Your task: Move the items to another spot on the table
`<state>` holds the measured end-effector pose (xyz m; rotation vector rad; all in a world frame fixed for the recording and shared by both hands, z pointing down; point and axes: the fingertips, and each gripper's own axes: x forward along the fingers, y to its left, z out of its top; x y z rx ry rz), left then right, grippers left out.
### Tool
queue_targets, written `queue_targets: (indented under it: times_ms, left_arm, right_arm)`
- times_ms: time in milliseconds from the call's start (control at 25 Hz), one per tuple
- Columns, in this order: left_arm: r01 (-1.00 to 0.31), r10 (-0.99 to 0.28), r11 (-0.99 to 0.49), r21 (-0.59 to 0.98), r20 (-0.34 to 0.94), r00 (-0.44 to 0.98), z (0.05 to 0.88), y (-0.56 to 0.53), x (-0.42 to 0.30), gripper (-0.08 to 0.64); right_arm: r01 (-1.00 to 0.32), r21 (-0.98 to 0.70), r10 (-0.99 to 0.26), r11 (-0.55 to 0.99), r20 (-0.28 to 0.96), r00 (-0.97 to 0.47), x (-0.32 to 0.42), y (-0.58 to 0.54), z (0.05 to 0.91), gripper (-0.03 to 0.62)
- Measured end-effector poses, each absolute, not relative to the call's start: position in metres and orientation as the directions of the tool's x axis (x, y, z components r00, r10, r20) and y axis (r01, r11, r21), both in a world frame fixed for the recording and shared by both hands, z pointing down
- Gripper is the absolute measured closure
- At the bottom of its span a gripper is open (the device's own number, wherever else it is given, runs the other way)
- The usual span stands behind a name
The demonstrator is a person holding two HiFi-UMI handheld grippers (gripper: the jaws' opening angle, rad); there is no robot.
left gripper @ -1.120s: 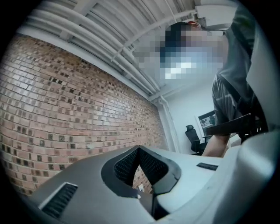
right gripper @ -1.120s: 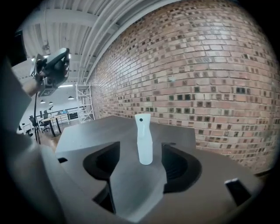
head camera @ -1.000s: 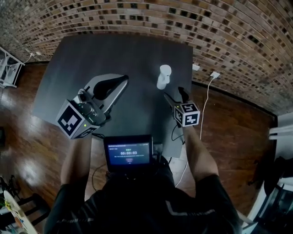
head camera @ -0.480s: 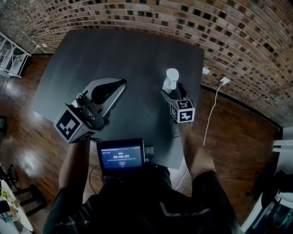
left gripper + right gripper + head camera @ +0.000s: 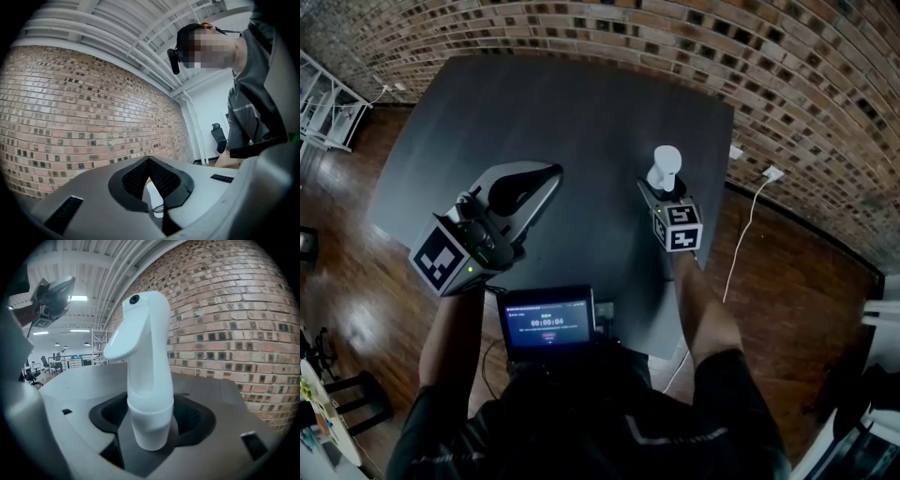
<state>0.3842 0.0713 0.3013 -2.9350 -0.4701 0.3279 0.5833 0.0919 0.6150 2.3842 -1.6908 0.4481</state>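
A white spray nozzle head stands upright on the dark table, near its right edge. My right gripper reaches it from the near side. In the right gripper view the nozzle head stands between the black pads, and the jaws are closing with thin dark gaps on both sides. My left gripper hovers over the table's middle left and holds nothing. In the left gripper view its pads meet at the tip, so that left gripper is shut.
A small screen hangs at the person's chest, over the table's near edge. A brick wall runs behind and to the right. A white cable with a plug lies on the wooden floor at right. A white rack stands at far left.
My right gripper has moved forward to the nozzle head, and its jaws now stand on either side of it. The left gripper has kept its place.
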Motion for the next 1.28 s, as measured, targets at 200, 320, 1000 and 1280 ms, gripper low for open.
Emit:
queue_targets:
  times_ms: [200,320,1000,1280]
  left_arm:
    - [0.277,0.313,-0.941,-0.193,-0.194,0.93,0.301,0.073,0.381,0.563]
    - [0.269,0.303,-0.946,-0.181,-0.195,0.933,0.293,0.075,0.383,0.563]
    - [-0.012,0.033,-0.982,-0.186,-0.232,0.972,0.223,0.046,0.273,0.563]
    - [-0.2,-0.151,-0.961,-0.192,-0.243,0.958,0.221,0.02,0.158,0.563]
  right_arm:
    - [-0.946,-0.013,-0.894,-0.325,0.33,0.302,0.58,0.096,0.613,0.314]
    - [-0.953,-0.024,-0.902,-0.3,0.333,0.276,0.575,0.102,0.605,0.314]
    - [-0.999,-0.039,-0.958,0.032,0.285,-0.042,0.444,0.045,0.467,0.316]
    - [-0.974,-0.038,-0.934,0.221,0.279,-0.223,0.33,-0.003,0.448,0.316]
